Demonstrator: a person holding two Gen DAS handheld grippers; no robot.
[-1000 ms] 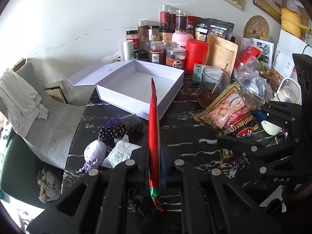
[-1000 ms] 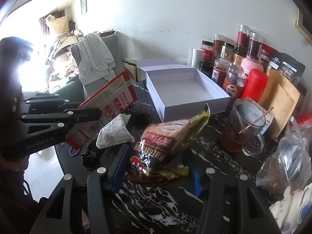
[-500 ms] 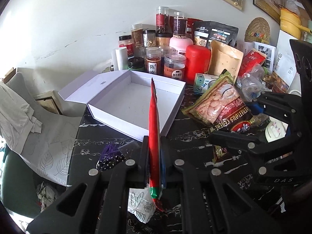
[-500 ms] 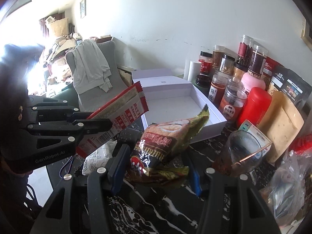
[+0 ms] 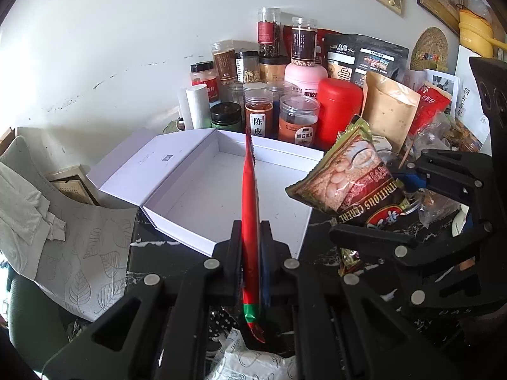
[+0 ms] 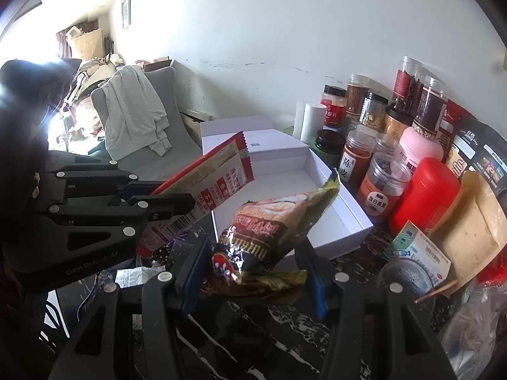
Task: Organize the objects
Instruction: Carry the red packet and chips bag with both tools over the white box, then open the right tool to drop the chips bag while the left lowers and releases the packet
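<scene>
My left gripper point(image 5: 250, 253) is clamped narrow on a flat red foil sachet with a green end point(image 5: 249, 209), held edge-on and upright, its top reaching over the near wall of the open white cardboard box point(image 5: 202, 190). My right gripper point(image 6: 253, 272) pinches a crinkled brown-and-gold cereal packet point(image 6: 269, 231) by its lower end, so the bulk hangs forward, tilted, above the box's near corner.

I judge collision the main risk: both packets hover close together over the same box, and lowering them at once could knock one against the other or against the box wall. The cereal packet is gripped only at its tail, so it may sag or twist free. The thin sachet could land on edge and topple outside.

Beyond the box, clear plastic spice jars with labels point(image 5: 259, 114) and a red plastic canister point(image 5: 339, 107) stand just beside its far wall on the black marbled desk point(image 6: 285, 348); an overshoot could tip them.
</scene>
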